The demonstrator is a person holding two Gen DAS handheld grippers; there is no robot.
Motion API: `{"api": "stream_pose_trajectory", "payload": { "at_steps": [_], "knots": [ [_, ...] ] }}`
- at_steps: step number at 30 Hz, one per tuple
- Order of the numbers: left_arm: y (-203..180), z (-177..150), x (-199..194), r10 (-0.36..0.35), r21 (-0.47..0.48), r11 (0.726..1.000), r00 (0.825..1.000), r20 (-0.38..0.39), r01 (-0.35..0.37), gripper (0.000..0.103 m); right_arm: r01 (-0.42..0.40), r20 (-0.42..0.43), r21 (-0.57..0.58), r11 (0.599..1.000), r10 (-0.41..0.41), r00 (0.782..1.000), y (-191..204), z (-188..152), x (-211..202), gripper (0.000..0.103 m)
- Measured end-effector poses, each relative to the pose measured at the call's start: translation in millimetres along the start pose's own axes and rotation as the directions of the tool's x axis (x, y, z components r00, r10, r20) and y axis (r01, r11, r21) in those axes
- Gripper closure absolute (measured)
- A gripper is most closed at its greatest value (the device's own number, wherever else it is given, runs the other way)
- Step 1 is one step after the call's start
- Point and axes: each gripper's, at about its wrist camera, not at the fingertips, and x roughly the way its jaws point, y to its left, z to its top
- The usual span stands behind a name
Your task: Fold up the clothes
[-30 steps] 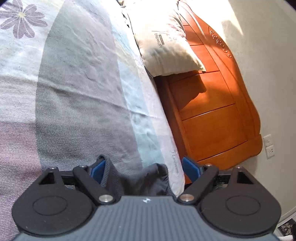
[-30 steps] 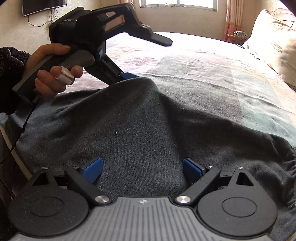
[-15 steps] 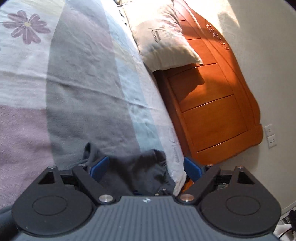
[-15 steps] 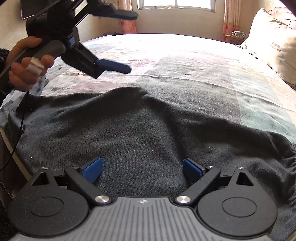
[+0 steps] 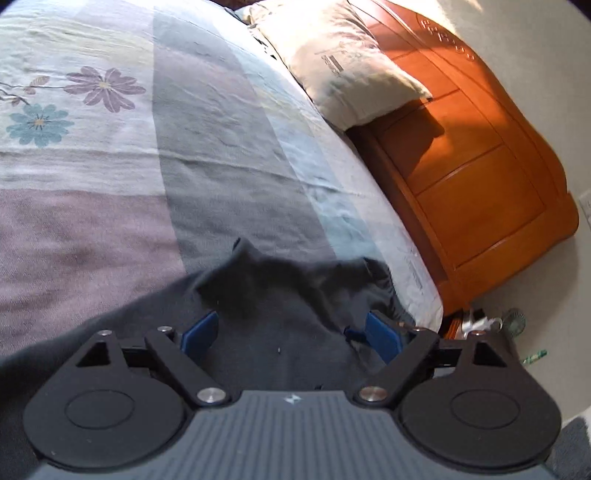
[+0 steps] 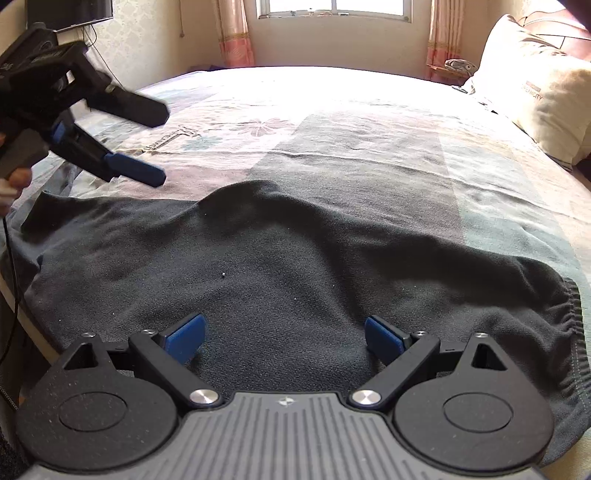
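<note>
A bed with a floral patchwork cover [image 6: 369,155] carries a spread dark grey fleece garment [image 6: 280,280] and a cream pillow [image 6: 543,107].

Sunlight from the window [image 6: 334,7] blows out the far bedspread [image 6: 295,85]; fisheye edges curve, mild blur.

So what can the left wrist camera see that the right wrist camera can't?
Only the left wrist view shows the orange wooden headboard and the floor beside the bed. Only the right wrist view shows the window, the curtains and the left gripper from outside, jaws open above the bedspread. Both show the dark garment, the flowered bedspread and the pillow.
</note>
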Motion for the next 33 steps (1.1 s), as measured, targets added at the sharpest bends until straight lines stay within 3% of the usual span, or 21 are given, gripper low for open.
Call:
{"api": "stream_pose_trajectory", "payload": {
  "at_steps": [4,9,14,17,20,22,24,26,30,33],
  "knots": [
    [-6.3,-44.7,4.9,0.191,0.103,0.977,0.980,-0.057,-0.184,0.017,0.039,-0.012,0.010,0.999,-0.039,0.999,2.1,-2.6,-7.0,0.007],
    [-27.9,-68.5,-20.2,0.263,0.246,0.936,0.965,-0.021,-0.250,0.016,0.128,-0.073,0.042,0.991,-0.125,0.989,-2.1,-12.5,-8.0,0.006],
    [-39.2,-65.7,-32.4,0.299,0.282,0.912,0.953,0.042,-0.299,0.014,0.123,-0.026,-0.013,0.992,-0.123,0.992,19.3,-6.1,-21.9,0.006],
    [-36.9,-74.1,-19.5,0.401,0.300,0.871,0.916,0.024,-0.389,0.014,0.072,0.004,-0.065,0.995,-0.072,0.997,42.7,0.8,-16.8,0.005],
    [-37.1,-96.2,-9.6,0.497,0.365,0.810,0.868,-0.011,-0.459,0.014,0.056,-0.043,-0.083,0.995,-0.060,0.997,59.8,-6.9,-3.2,0.005],
    [-41.9,-113.0,-12.9,0.526,0.433,0.767,0.851,0.000,-0.474,0.010,0.063,-0.075,-0.083,0.995,-0.069,0.995,66.2,-18.3,0.3,0.003],
    [-42.2,-120.9,-17.1,0.542,0.463,0.748,0.840,-0.012,-0.476,0.010,0.054,-0.087,-0.065,0.996,-0.060,0.994,63.9,-28.1,-9.0,0.000],
    [-45.1,-117.4,-21.1,0.532,0.467,0.751,0.847,-0.011,-0.466,0.010,0.071,-0.115,-0.077,0.994,-0.080,0.990,63.1,-33.8,-17.3,0.001],
    [-52.5,-95.7,-21.8,0.433,0.429,0.806,0.900,0.043,-0.408,0.010,0.100,-0.050,-0.028,0.995,-0.102,0.994,48.5,-28.8,-37.5,0.001],
    [-51.2,-83.2,0.3,0.419,0.410,0.817,0.906,0.061,-0.405,0.010,0.167,-0.027,0.048,0.985,-0.166,0.986,26.2,-16.3,-32.9,0.001]
  ]
}}
